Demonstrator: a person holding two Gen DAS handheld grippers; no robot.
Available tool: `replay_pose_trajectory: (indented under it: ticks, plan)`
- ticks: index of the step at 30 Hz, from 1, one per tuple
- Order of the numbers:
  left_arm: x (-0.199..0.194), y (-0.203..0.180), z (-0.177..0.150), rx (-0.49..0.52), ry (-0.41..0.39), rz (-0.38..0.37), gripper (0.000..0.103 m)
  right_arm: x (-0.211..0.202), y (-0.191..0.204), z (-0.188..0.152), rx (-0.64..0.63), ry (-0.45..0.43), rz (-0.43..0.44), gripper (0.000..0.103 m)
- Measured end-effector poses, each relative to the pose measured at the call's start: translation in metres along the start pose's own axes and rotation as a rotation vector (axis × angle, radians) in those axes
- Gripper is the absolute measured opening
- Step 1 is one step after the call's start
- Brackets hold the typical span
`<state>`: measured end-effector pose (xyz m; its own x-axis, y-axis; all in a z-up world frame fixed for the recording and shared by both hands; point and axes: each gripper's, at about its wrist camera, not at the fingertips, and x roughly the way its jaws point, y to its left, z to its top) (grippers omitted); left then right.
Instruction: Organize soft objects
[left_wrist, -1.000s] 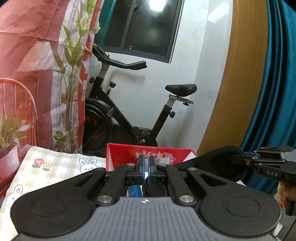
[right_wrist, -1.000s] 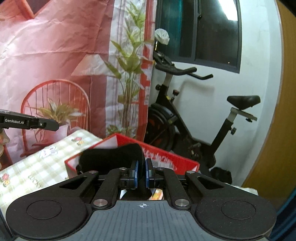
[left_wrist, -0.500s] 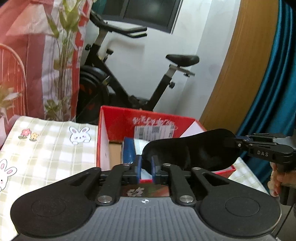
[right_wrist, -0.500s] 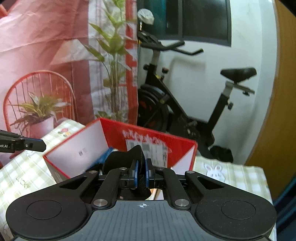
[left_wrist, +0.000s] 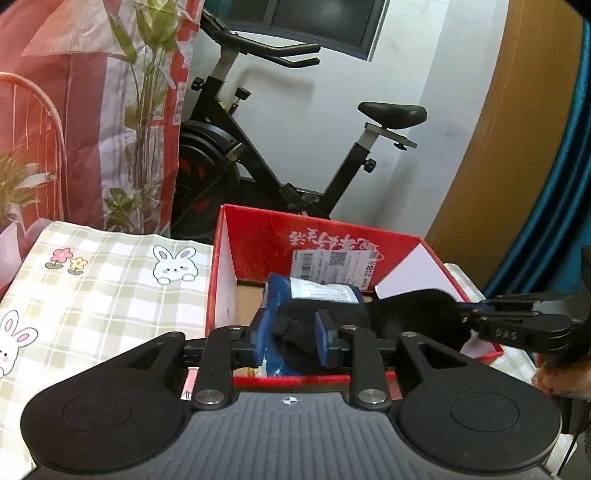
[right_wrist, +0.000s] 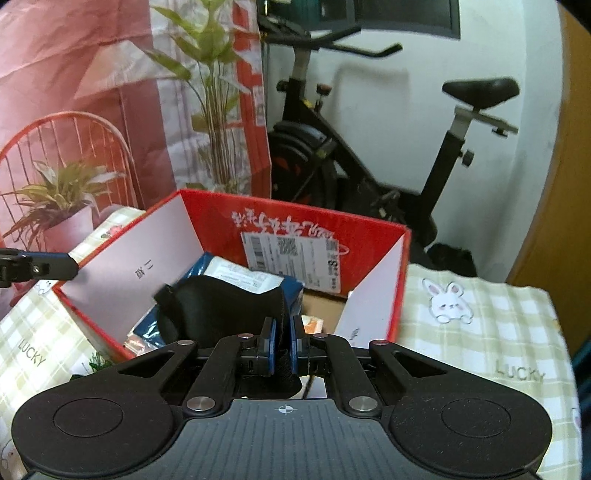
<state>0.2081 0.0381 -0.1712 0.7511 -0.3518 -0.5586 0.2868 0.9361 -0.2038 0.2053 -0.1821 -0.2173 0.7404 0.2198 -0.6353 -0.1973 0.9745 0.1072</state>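
Note:
A black soft cloth (left_wrist: 410, 314) hangs stretched over the open red cardboard box (left_wrist: 255, 240). My left gripper (left_wrist: 289, 336) has its blue pads spread wide, and one end of the cloth lies loose between them. My right gripper (right_wrist: 282, 341) is shut on the other end of the cloth (right_wrist: 221, 299); it also shows in the left wrist view (left_wrist: 517, 325). Under the cloth in the box lies a blue packet (right_wrist: 251, 275) with a white label. The left gripper's tip shows in the right wrist view (right_wrist: 37, 267).
The red box (right_wrist: 295, 221) stands on a table with a checked bunny cloth (left_wrist: 110, 280), (right_wrist: 480, 325). Behind are an exercise bike (left_wrist: 258, 147), a red plant-print backdrop (left_wrist: 74, 110) and a blue curtain (left_wrist: 554, 184) on the right.
Both grippers have come down and forward over the red box with the black cloth. My left gripper's pads have opened from shut to wide apart, letting go of the cloth.

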Motion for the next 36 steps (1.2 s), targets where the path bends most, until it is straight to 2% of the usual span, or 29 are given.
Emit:
replay_pose_trajectory:
  ticks: [8, 10, 12, 13, 15, 17, 21, 26, 30, 36]
  plan:
    - [0.018, -0.004, 0.005, 0.023, 0.027, 0.009, 0.032, 0.038, 0.015, 0.006, -0.023, 0.081, 0.013, 0.007]
    - [0.022, -0.006, 0.004, 0.035, 0.041, 0.012, 0.038, 0.041, 0.017, 0.007, -0.03, 0.084, -0.007, 0.009]
    - [0.022, -0.007, 0.003, 0.047, 0.046, 0.01, 0.043, 0.041, 0.02, 0.007, -0.043, 0.08, -0.05, 0.015]
    - [0.022, -0.008, 0.003, 0.05, 0.047, 0.007, 0.045, 0.04, 0.019, 0.007, -0.051, 0.074, -0.069, 0.022]
    - [0.02, -0.008, 0.002, 0.058, 0.047, 0.001, 0.046, 0.035, 0.018, 0.006, -0.061, 0.06, -0.088, 0.027]
    - [0.017, -0.008, 0.001, 0.068, 0.048, -0.005, 0.046, 0.03, 0.016, 0.006, -0.062, 0.048, -0.111, 0.04]
    - [0.005, -0.009, 0.0, 0.085, 0.052, -0.013, 0.048, 0.008, 0.012, 0.003, -0.041, -0.001, -0.099, 0.058]
    - [-0.019, -0.012, -0.01, 0.112, 0.051, -0.016, 0.055, -0.026, 0.02, -0.005, -0.04, -0.075, -0.08, 0.098]
    - [-0.04, -0.012, -0.024, 0.102, 0.057, -0.029, 0.064, -0.052, 0.032, -0.015, -0.044, -0.121, -0.064, 0.103]
    - [-0.061, -0.018, -0.055, 0.091, 0.083, -0.056, 0.064, -0.082, 0.044, -0.044, -0.011, -0.16, -0.055, 0.103]
